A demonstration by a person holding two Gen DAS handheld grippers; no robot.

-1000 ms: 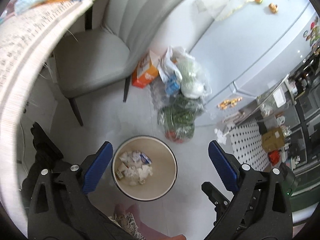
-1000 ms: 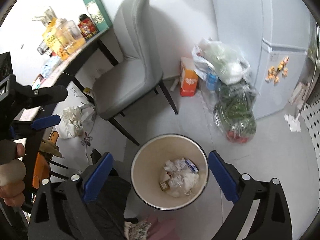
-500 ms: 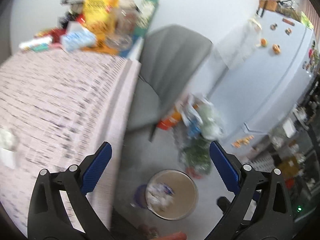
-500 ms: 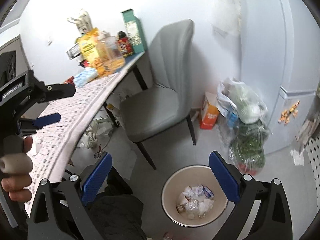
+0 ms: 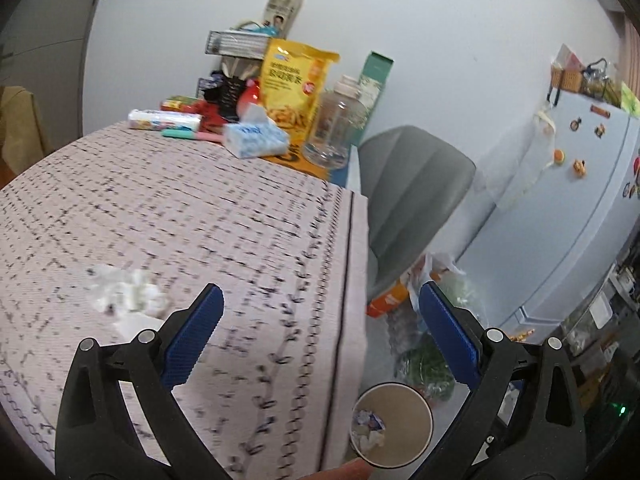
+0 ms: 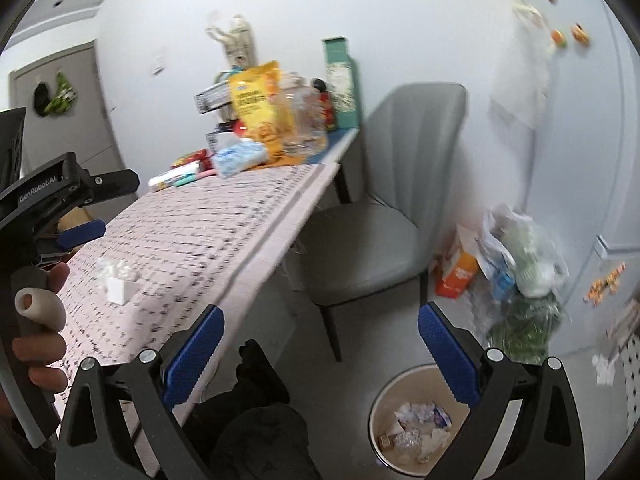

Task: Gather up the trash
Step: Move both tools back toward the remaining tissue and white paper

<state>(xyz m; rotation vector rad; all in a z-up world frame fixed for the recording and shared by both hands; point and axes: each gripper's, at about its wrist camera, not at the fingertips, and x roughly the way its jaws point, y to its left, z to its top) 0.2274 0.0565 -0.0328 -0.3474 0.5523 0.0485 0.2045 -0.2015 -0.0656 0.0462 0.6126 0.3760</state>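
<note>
Left gripper point(image 5: 320, 320) spread wide and empty over the table point(image 5: 240, 220), blue pads point(image 5: 192, 336) apart, with a crumpled tissue point(image 5: 128, 294) and a small white box point(image 6: 118, 290) lying on the cloth just beyond its left pad. Right gripper point(image 6: 320, 344) likewise spread and holding nothing, hanging past the table edge above the floor. Bin point(image 6: 384, 412) on the floor beside the table with crumpled trash point(image 6: 416, 428) inside, near a grey chair point(image 6: 380, 216) and bags point(image 6: 524, 276) by the fridge point(image 5: 560, 208).

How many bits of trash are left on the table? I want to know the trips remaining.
2 visible: a crumpled tissue wad near the left gripper, and a small white box-like piece touching it. Blur may hide more.
</note>
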